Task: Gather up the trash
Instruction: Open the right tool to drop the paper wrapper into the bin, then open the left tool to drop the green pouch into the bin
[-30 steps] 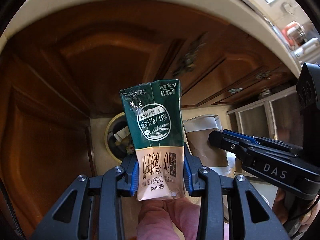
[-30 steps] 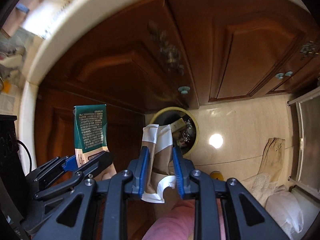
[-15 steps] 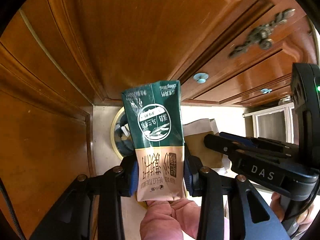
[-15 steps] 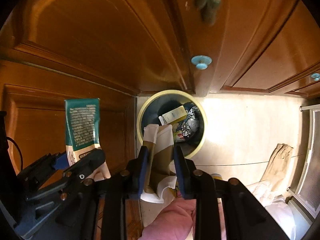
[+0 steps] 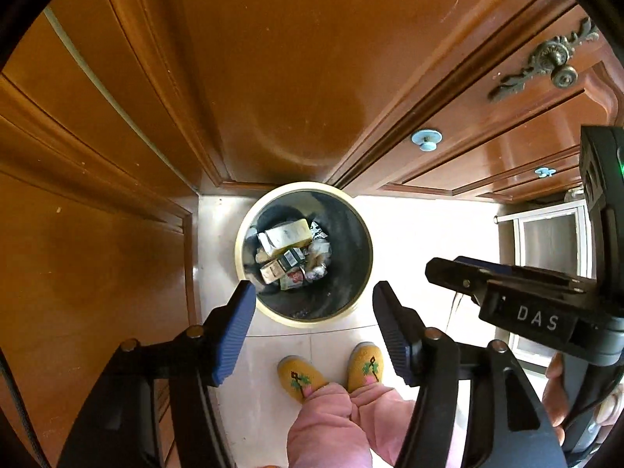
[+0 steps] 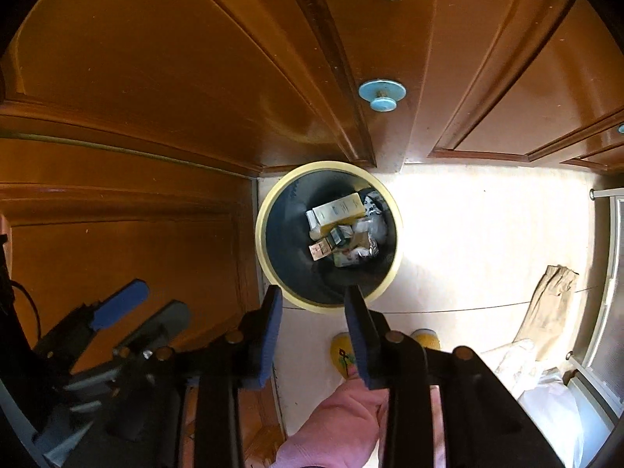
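A round bin with a cream rim (image 5: 238, 241) (image 6: 260, 234) stands on the floor against the wooden cabinets. Inside lie several cartons and wrappers (image 5: 290, 251) (image 6: 343, 230), among them a dark green carton (image 5: 292, 259). My left gripper (image 5: 314, 296) is open and empty, held above the bin's near rim. My right gripper (image 6: 314, 300) is open and empty, also above the near rim. The right gripper shows at the right of the left wrist view (image 5: 507, 292), and the left gripper at the lower left of the right wrist view (image 6: 128, 312).
Brown cabinet doors (image 5: 273, 58) with blue knobs (image 6: 382, 95) rise behind and left of the bin. The person's yellow slippers (image 5: 302, 378) and pink trousers stand on the pale tiles just before it. A brown paper bag (image 6: 550, 304) and white bags lie at the right.
Both grippers opened over the bin. The green milk carton left my left gripper and the crumpled paper cup left my right gripper; both views now look straight down into the bin.
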